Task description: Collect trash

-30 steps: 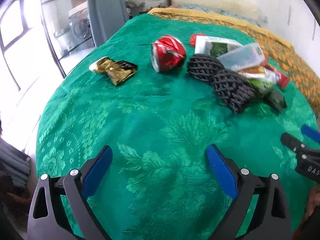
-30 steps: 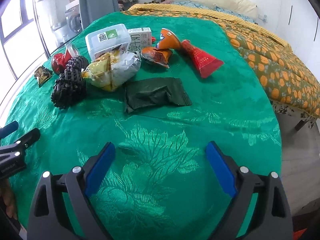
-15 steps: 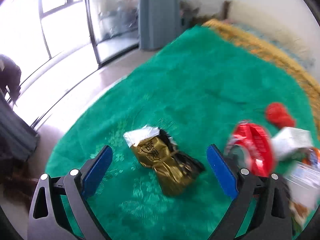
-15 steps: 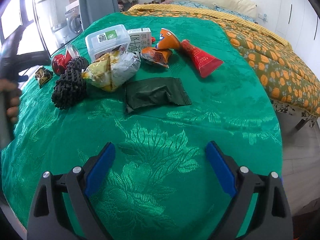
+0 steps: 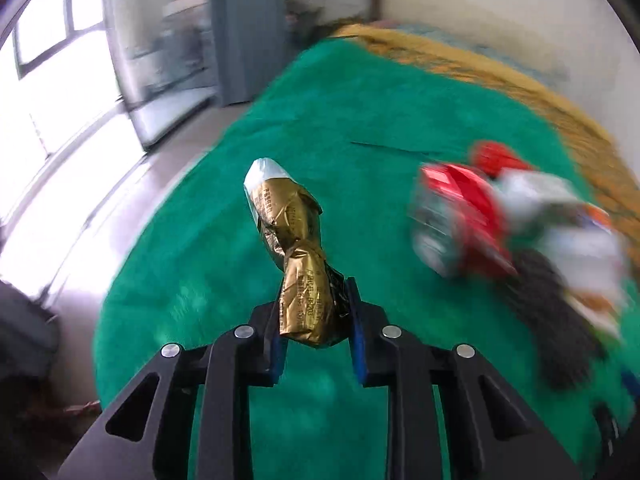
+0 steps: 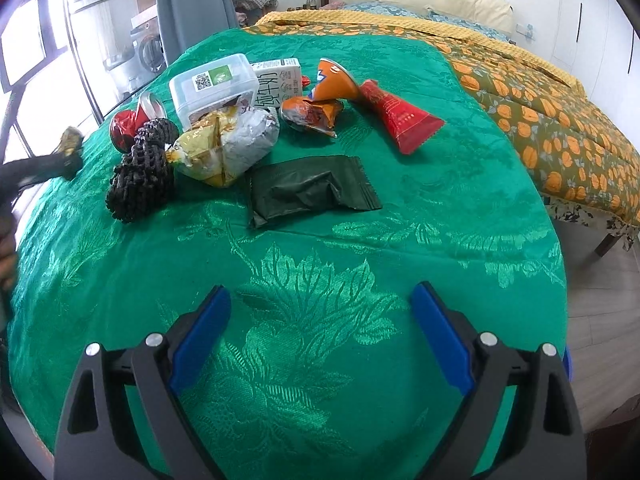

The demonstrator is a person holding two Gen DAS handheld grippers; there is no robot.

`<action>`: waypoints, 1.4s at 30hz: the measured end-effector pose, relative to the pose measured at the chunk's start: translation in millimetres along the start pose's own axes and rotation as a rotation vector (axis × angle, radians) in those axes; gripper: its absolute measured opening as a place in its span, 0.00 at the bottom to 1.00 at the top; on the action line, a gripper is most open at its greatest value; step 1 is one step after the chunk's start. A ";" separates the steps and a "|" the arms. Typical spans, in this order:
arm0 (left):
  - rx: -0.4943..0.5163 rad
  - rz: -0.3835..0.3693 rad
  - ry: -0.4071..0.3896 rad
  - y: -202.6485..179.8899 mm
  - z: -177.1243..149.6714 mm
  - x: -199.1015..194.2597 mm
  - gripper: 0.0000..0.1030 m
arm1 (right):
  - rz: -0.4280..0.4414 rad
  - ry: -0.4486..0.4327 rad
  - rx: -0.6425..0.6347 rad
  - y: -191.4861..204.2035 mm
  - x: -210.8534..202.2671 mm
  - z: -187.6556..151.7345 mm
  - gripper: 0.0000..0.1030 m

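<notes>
Green bedspread (image 6: 460, 216) lay littered; my left gripper (image 5: 316, 316) had just clamped the gold wrapper (image 5: 296, 248), lifting it clear. Right gripper (image 6: 320, 332) gaped empty; can (image 6: 132, 120), packets remained.

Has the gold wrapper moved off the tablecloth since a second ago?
Yes. The gold wrapper lay left of the red can; the left gripper has just closed on it, and it now sticks up above the green tablecloth.

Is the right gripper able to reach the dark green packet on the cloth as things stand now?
Probably yes. The right gripper is open and empty, and only bare green cloth lies between its fingers and the dark green packet.
</notes>
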State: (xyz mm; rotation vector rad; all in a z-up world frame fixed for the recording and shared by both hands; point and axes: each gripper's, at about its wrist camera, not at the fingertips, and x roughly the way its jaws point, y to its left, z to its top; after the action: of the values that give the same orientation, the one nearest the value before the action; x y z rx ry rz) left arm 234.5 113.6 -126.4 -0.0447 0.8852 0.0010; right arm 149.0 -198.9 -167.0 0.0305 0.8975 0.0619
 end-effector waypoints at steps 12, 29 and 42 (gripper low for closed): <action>0.298 -0.318 0.042 -76.3 -82.9 -47.2 0.48 | 0.080 -0.024 0.051 -12.3 -4.9 -2.1 0.88; 0.214 -0.184 0.030 -65.7 -80.8 -27.4 0.83 | -0.004 0.049 -0.040 2.9 40.1 58.8 0.62; 0.229 -0.182 0.036 -68.4 -81.2 -26.1 0.87 | 0.016 0.073 -0.127 -61.7 -14.5 13.7 0.83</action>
State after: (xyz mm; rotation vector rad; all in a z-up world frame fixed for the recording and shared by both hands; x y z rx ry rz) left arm 156.4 42.5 -155.0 0.0886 0.9100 -0.2716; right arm 153.2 -261.4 -150.3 -0.0832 0.9652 0.1349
